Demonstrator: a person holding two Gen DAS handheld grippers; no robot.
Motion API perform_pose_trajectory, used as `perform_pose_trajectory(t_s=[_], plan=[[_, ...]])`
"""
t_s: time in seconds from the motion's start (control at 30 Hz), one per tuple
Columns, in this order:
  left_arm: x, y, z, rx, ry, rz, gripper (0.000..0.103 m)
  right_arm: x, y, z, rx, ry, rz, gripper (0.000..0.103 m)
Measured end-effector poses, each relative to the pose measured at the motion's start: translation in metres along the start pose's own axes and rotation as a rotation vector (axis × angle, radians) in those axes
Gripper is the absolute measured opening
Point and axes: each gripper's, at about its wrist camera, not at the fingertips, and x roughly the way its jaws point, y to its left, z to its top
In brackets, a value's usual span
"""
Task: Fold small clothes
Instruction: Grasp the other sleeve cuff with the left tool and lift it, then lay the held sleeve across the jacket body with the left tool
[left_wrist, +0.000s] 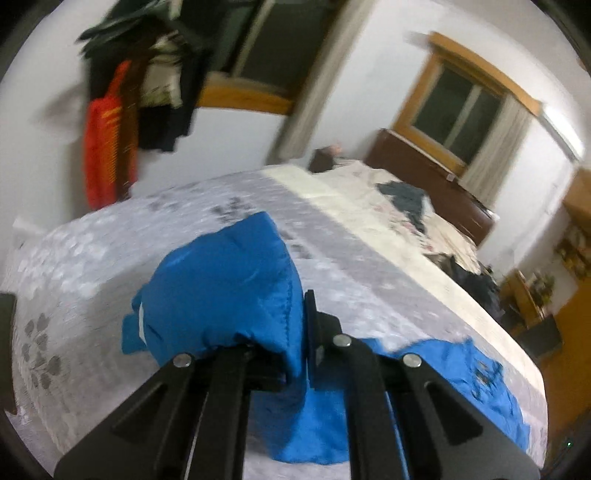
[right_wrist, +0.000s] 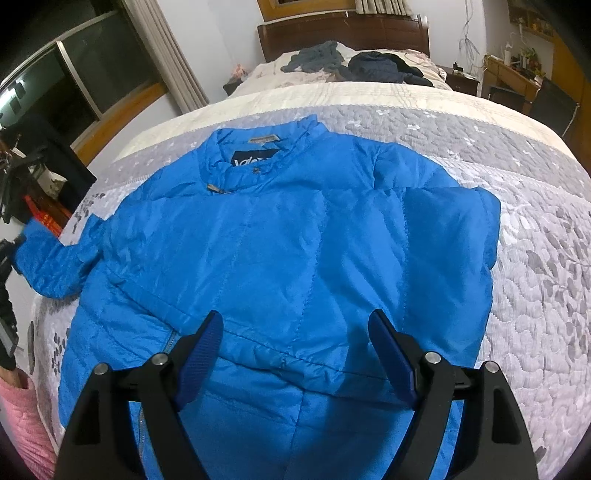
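Note:
A small blue puffer jacket (right_wrist: 280, 236) lies spread on the grey quilted bed cover, collar toward the headboard. Its right-side sleeve (right_wrist: 454, 221) is folded in over the body. My right gripper (right_wrist: 295, 343) hovers open above the jacket's lower hem, blue pads wide apart with nothing between them. My left gripper (left_wrist: 291, 332) is shut on the jacket's other sleeve cuff (left_wrist: 229, 280), lifted off the bed; the cuff bunches over the fingers and hides the left one. In the right wrist view that sleeve (right_wrist: 51, 258) stretches out to the far left.
The bed cover (right_wrist: 535, 258) extends right and toward the headboard (right_wrist: 343, 33), where dark clothes (right_wrist: 373, 62) lie in a heap. Clothes hang on the wall (left_wrist: 122, 110) beyond the bed's left side. A pink sleeve (right_wrist: 22, 424) is at lower left; a desk (right_wrist: 513, 77) stands at right.

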Motion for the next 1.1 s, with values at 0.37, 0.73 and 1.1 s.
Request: perform_pose_trajectory(t_s=[0.37, 0.73, 1.1], plan=[[0.0, -0.145, -0.046, 0.253, 0.059, -0.208, 0.005, -0.006, -0.009, 0.001, 0.018, -0.011, 0.011, 0.081], [0.021, -0.249, -0.11, 0.416, 0.142, -0.329, 0.005, -0.012, -0.023, 0.003, 0.042, -0.024, 0.002, 0.081], [0.052, -0.32, -0.199, 0.568, 0.289, -0.383, 0.006, -0.019, -0.041, 0.005, 0.077, -0.038, -0.012, 0.081]])
